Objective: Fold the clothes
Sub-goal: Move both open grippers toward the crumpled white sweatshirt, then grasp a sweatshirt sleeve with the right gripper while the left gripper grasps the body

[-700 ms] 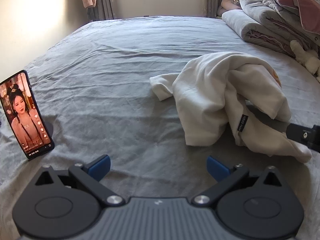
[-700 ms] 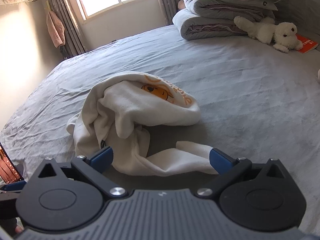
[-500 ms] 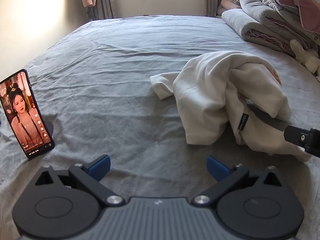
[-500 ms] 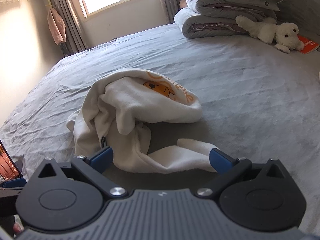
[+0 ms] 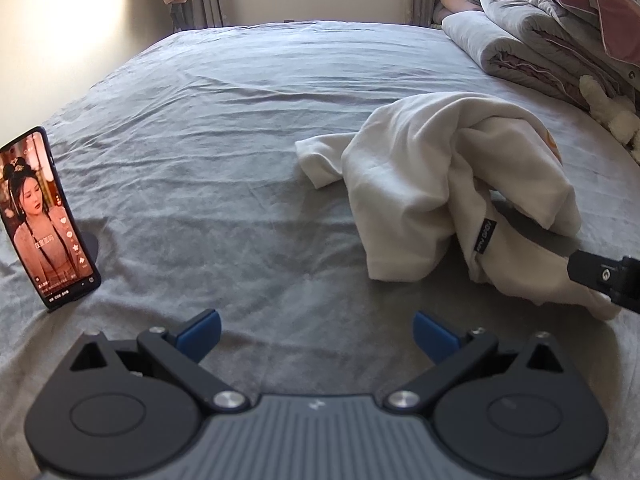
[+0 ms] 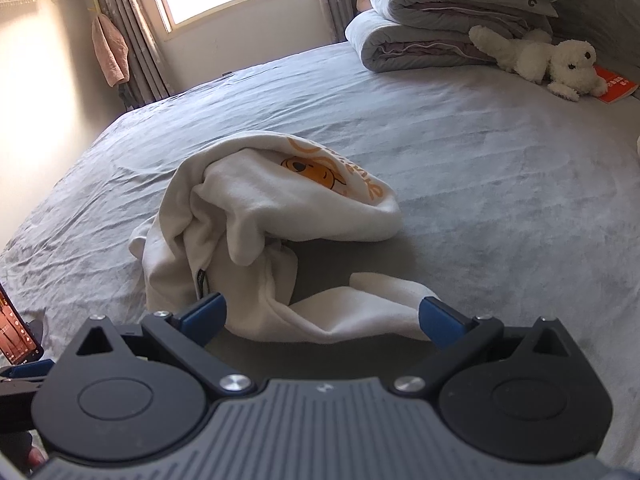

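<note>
1. My left gripper (image 5: 316, 332): jaws spread wide, holding nothing, over bare grey bed (image 5: 224, 152).
2. My right gripper (image 6: 320, 316): jaws spread wide, a white sleeve lying between the blue pads, not pinched.
3. White sweatshirt (image 6: 272, 216): crumpled mid-bed, orange print showing.
4. Phone (image 5: 44, 216) propped upright at left.

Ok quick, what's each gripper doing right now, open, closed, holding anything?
Left gripper: open, holding nothing, over bare sheet.
Right gripper: open, holding nothing, its jaws either side of the white garment.

white garment (image 6: 256, 216) – orange bear print, grey bedsheet (image 5: 224, 128), blue fingertips (image 5: 198, 334)
</note>
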